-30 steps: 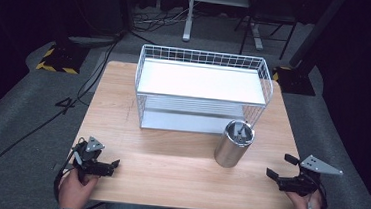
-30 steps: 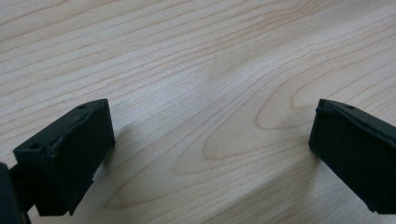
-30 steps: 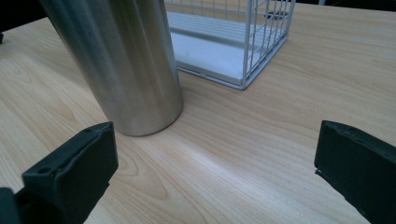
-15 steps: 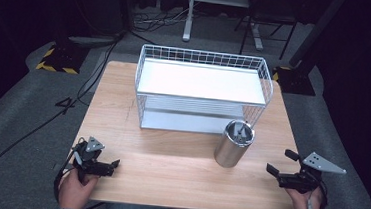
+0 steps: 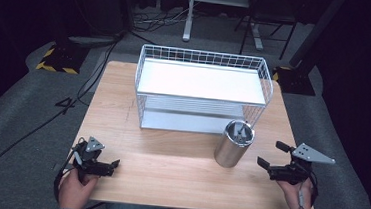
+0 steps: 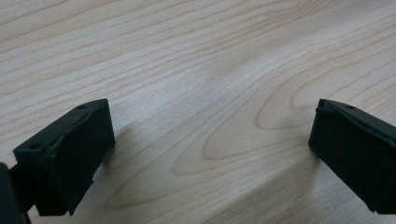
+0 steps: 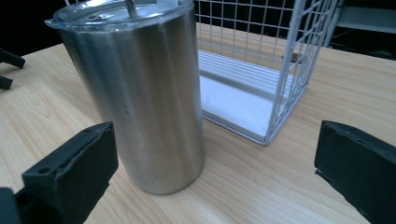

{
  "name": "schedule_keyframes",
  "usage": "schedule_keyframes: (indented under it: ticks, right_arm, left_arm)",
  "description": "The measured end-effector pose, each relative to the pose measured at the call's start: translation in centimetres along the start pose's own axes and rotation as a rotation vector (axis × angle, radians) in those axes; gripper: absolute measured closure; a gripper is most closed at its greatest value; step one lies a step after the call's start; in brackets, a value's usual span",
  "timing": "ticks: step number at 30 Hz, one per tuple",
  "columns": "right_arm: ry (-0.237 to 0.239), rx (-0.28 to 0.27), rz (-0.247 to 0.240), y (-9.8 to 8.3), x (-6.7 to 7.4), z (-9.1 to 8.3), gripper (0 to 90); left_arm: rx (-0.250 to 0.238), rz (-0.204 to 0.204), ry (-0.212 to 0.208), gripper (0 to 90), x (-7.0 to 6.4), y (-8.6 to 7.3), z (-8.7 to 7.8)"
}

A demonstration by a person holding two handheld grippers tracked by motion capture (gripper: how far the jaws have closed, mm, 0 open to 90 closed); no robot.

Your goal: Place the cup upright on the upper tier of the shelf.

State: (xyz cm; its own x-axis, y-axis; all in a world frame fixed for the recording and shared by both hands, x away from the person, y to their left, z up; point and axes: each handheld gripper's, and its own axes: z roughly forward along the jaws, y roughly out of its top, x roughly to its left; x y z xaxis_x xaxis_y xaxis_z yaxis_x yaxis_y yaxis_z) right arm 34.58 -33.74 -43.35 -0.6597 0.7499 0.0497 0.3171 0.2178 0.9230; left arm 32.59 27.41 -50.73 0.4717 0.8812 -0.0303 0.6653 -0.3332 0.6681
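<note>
A stainless steel tumbler (image 5: 234, 144) with a clear lid stands upright on the wooden table (image 5: 169, 153), just in front of the right end of a white wire rack (image 5: 202, 88). My right gripper (image 5: 270, 154) is open a short way to the right of the tumbler, jaws pointing at it and holding nothing. In the right gripper view the tumbler (image 7: 140, 102) rises close ahead, left of centre, between the wide-apart jaws of the right gripper (image 7: 217, 135). My left gripper (image 5: 112, 165) rests low near the front left of the table. In its own view the left gripper (image 6: 210, 116) is open over bare wood.
The wire rack (image 7: 289, 70) has two white shelves and takes up the table's back half. The table's front edge lies close under both hands. Cables and stand legs lie on the dark floor beyond the table.
My right gripper has shifted slightly left and forward, closer to the tumbler. The left gripper has stayed where it was.
</note>
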Motion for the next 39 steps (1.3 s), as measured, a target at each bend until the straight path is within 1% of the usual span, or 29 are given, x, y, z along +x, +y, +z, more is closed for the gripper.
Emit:
schedule_keyframes:
  ticks: [5, 6, 10, 11, 15, 17, 21, 24, 28, 30, 31, 32, 34, 39]
  right_arm:
    - [0.016, 0.002, -0.009, 0.7, 0.5, 0.9, 0.0]
    - [0.02, -0.001, -0.017, 0.9, 0.6, 1.1, 0.0]
    - [0.033, 0.0, -0.019, 1.4, 1.0, 1.6, 0.0]
    - [0.04, 0.0, -0.026, 1.7, 1.3, 2.0, 0.0]
    - [0.049, 0.001, -0.032, 2.0, 1.6, 2.5, 0.0]
    - [0.064, -0.005, -0.037, 2.3, 1.9, 3.1, 0.0]
    - [0.079, -0.005, -0.043, 2.6, 2.3, 3.6, 0.0]
    - [0.098, 0.0, -0.062, 2.9, 3.0, 4.5, 0.0]
    - [0.106, 0.001, -0.069, 3.1, 3.3, 5.2, 0.0]
    - [0.103, 0.002, -0.069, 3.1, 3.4, 5.5, 0.0]
    - [0.1, 0.006, -0.072, 3.1, 3.6, 6.0, 0.0]
    - [0.1, 0.006, -0.072, 3.1, 3.6, 6.0, 0.0]
    - [0.096, 0.011, -0.07, 3.1, 3.7, 6.5, 0.0]
    - [0.108, 0.016, -0.056, 2.9, 3.7, 7.4, 0.0]
  left_arm:
    - [0.001, 0.0, 0.001, 0.6, 0.0, 0.0, 0.0]
    - [0.0, 0.0, 0.0, 0.6, 0.0, 0.0, 0.0]
    - [0.0, 0.0, 0.0, 0.6, 0.0, 0.0, 0.0]
    - [0.0, 0.0, 0.0, 0.6, 0.0, 0.0, 0.0]
    - [0.0, 0.0, 0.0, 0.6, 0.0, 0.0, 0.0]
    - [0.001, 0.0, 0.001, 0.6, 0.0, 0.0, 0.0]
    - [0.001, 0.0, 0.001, 0.6, 0.0, 0.0, 0.0]
    - [0.0, 0.0, 0.0, 0.6, 0.0, 0.0, 0.0]
    - [0.0, 0.0, 0.0, 0.6, 0.0, 0.0, 0.0]
    - [0.0, 0.0, 0.0, 0.6, 0.0, 0.0, 0.0]
    - [0.0, 0.0, 0.0, 0.6, 0.0, 0.0, 0.0]
    - [0.0, 0.0, 0.0, 0.6, 0.0, 0.0, 0.0]
    - [0.0, 0.0, 0.0, 0.6, 0.0, 0.0, 0.0]
    - [0.0, 0.0, 0.0, 0.6, 0.0, 0.0, 0.0]
